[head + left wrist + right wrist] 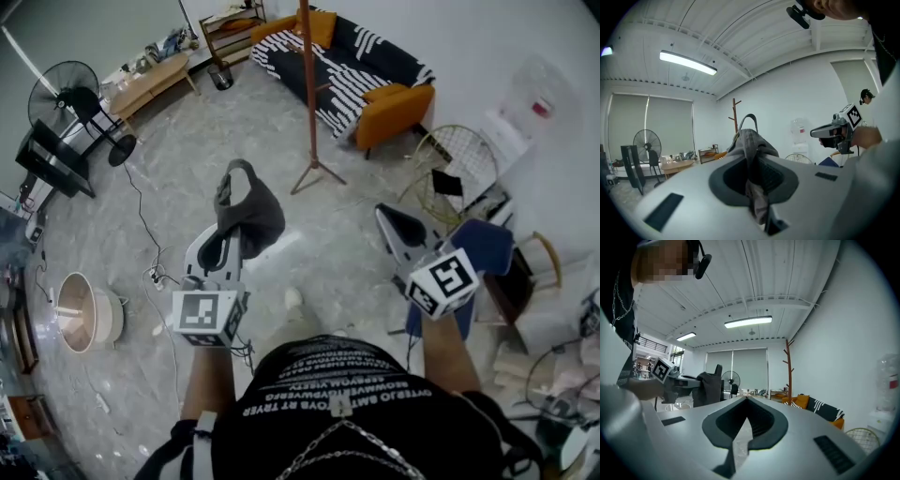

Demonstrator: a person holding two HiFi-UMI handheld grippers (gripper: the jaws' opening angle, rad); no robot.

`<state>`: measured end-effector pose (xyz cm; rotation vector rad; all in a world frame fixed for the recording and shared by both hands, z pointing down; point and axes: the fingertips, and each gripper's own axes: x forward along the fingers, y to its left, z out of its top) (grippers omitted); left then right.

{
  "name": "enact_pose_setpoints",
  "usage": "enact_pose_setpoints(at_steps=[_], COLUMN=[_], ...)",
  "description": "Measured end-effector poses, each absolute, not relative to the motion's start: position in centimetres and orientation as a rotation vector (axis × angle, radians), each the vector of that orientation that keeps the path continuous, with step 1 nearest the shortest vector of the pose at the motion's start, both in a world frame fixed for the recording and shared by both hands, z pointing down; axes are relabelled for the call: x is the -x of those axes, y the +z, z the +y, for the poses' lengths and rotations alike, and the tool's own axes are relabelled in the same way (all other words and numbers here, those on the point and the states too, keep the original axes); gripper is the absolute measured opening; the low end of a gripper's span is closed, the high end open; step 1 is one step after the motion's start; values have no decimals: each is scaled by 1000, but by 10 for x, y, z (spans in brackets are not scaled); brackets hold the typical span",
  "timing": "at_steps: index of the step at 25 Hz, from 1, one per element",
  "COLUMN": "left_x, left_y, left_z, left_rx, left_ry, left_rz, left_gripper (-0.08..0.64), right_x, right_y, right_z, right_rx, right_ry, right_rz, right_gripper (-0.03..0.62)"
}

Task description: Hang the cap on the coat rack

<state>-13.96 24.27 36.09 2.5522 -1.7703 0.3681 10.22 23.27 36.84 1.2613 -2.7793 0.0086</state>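
A dark grey cap (249,212) hangs bunched from my left gripper (232,231), whose jaws are shut on its fabric. In the left gripper view the cap (749,135) rises out of the jaws, strap loop on top. The wooden coat rack (310,103) stands on the floor ahead, in front of the sofa, well apart from the cap. It also shows as a coat rack (735,112) behind the cap and a coat rack (789,366) by the right wall. My right gripper (383,217) is held to the right at about the same height, shut, with nothing in it.
A striped sofa (349,64) with orange cushions lines the far wall. A standing fan (71,94) and a low wooden table (150,81) are at the far left. A wire chair (457,165) and a blue chair (485,244) stand right. Cables cross the floor at left.
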Motion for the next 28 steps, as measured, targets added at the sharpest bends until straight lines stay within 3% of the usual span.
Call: enact_pose_setpoints(at_steps=[15,28], left_x=[144,214], left_y=[374,391], left_z=[140,64], left_rx=[-2723,-2647], left_ry=[302,289], left_rz=[-1549,-1599], left_gripper=[26,26], right_x=[-66,-4], right_y=[385,393], right_z=[155,75], right_rx=[-1360,-1279], right_ry=[72,101], right_rz=[-2715,-2720], right_gripper=[3,3])
